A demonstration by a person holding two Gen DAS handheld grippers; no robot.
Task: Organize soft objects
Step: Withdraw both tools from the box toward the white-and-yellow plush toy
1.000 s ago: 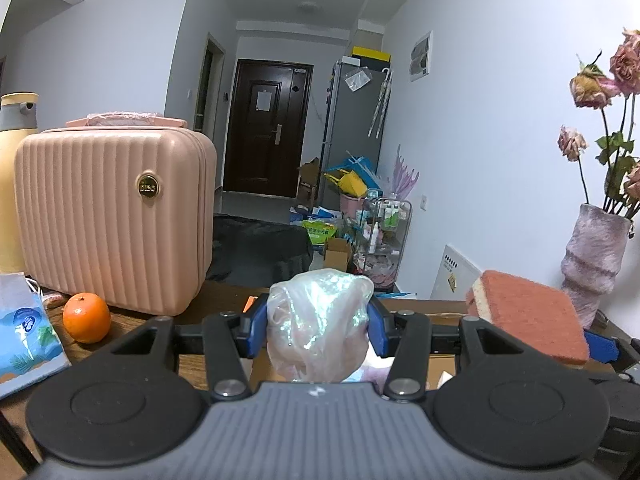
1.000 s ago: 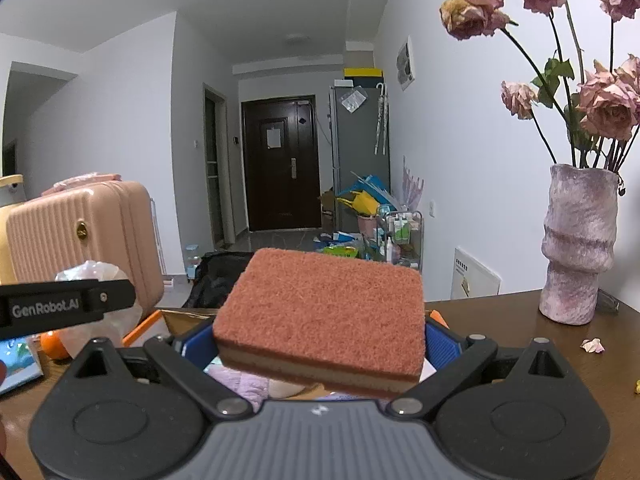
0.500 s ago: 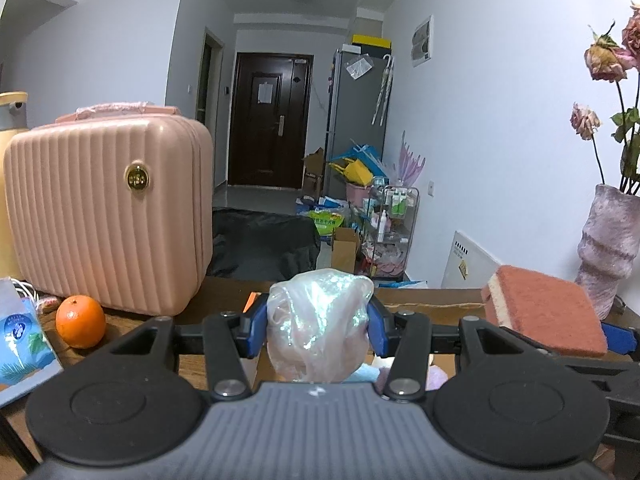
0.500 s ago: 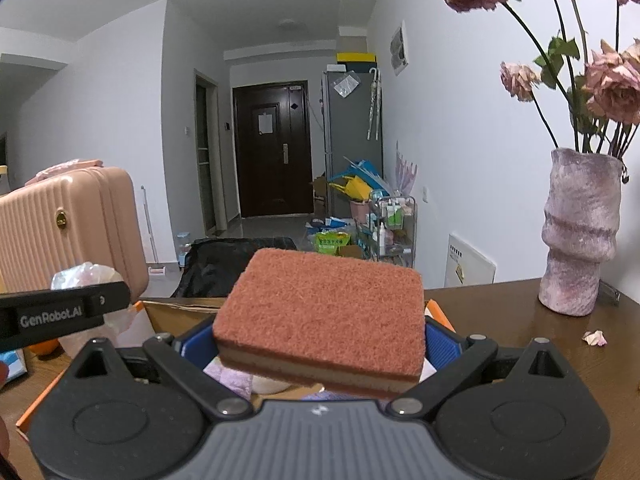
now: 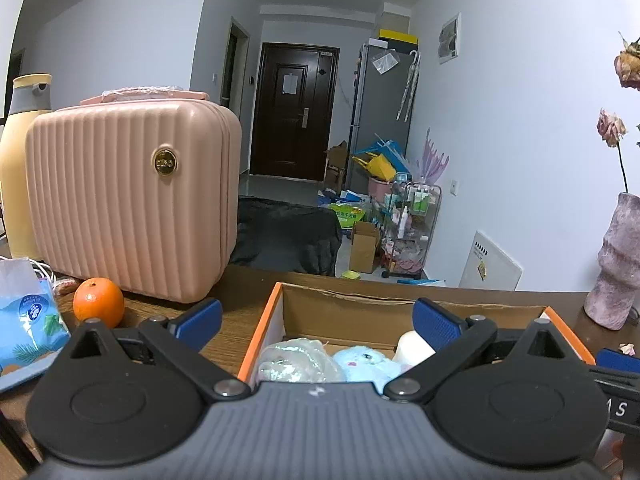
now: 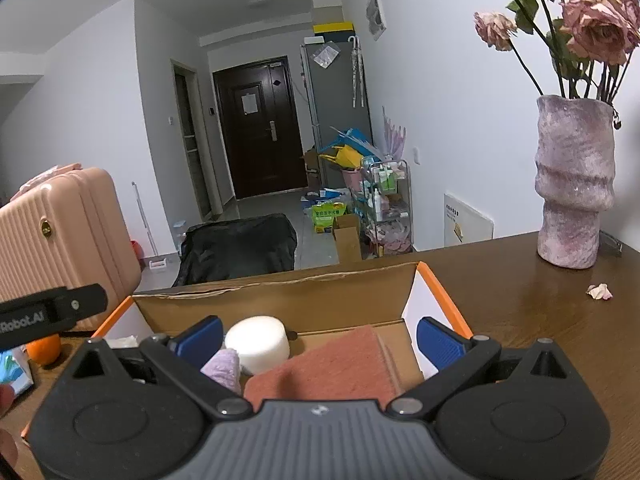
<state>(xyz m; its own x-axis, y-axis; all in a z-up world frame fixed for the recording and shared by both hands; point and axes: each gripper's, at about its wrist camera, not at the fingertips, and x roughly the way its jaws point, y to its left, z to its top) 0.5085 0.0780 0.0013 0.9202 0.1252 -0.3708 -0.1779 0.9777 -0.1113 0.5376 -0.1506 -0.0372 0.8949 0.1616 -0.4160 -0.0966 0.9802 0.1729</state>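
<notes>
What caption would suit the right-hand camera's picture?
Open right tongs hover above a cardboard box holding a rust-red sponge and white foam cylinder.

You have an open cardboard box (image 6: 276,304) with orange rim on the worktop, holding the soft objects:
- iridescent crinkled plastic bundle (image 5: 296,360), lying at the left side
- light-blue plush toy (image 5: 366,362), just beside the bundle
- white foam cylinder (image 6: 258,344), upright, mid-box
- lilac cloth piece (image 6: 222,370), touching the cylinder
- terracotta scouring sponge (image 6: 332,368), lying flat at the right
</notes>
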